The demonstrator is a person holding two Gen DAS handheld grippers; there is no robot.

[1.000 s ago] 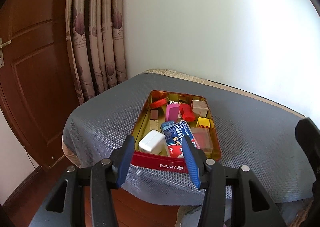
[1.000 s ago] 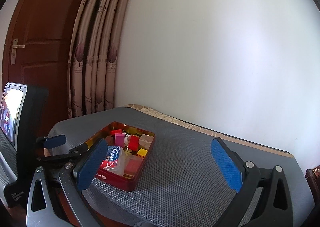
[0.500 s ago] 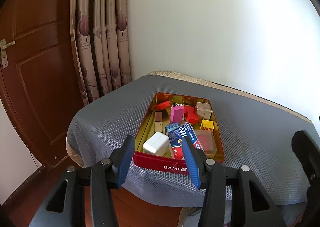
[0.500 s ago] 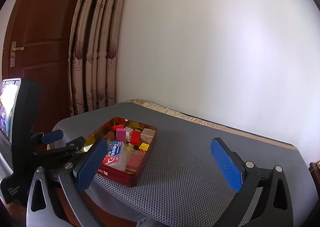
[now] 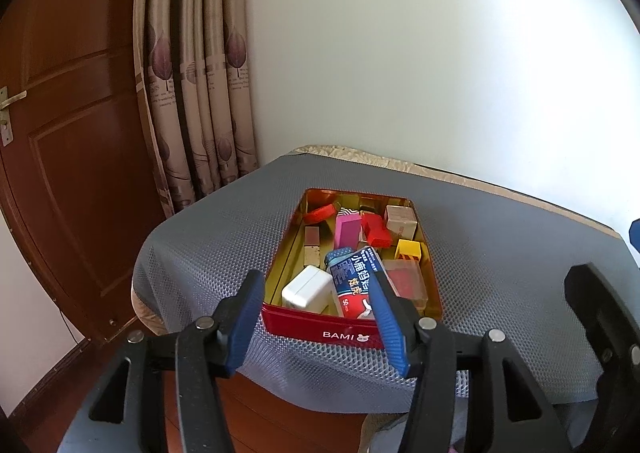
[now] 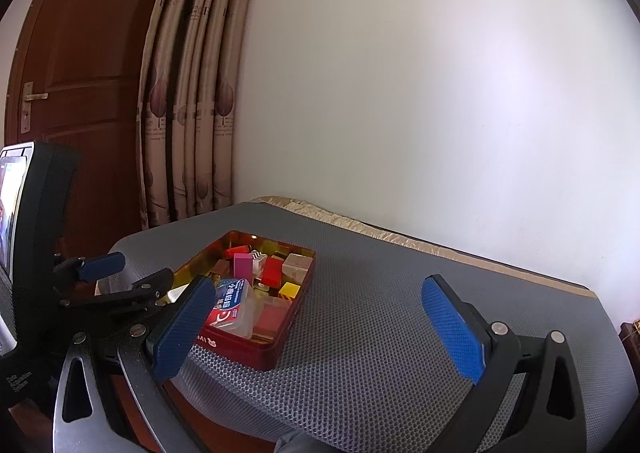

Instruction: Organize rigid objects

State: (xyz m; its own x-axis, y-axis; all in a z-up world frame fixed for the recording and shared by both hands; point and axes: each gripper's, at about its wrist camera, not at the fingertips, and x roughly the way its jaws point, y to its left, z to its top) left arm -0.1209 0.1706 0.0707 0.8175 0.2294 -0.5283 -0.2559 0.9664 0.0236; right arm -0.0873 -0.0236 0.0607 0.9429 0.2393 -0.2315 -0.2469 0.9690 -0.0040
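Note:
A red tin tray marked BAMI sits on the grey mat, also in the right wrist view. It holds several small things: a white charger block, a blue-and-red box, a pink block, a red block, a yellow cube and a beige box. My left gripper is open and empty, just in front of the tray's near wall. My right gripper is open wide and empty, above the mat right of the tray.
The grey mesh mat covers a small table against a white wall. A curtain and a brown door stand to the left. The table's front edge drops to a wooden floor.
Both grippers have drawn back and risen a little; the tray looks slightly farther away. Both stay open and empty.

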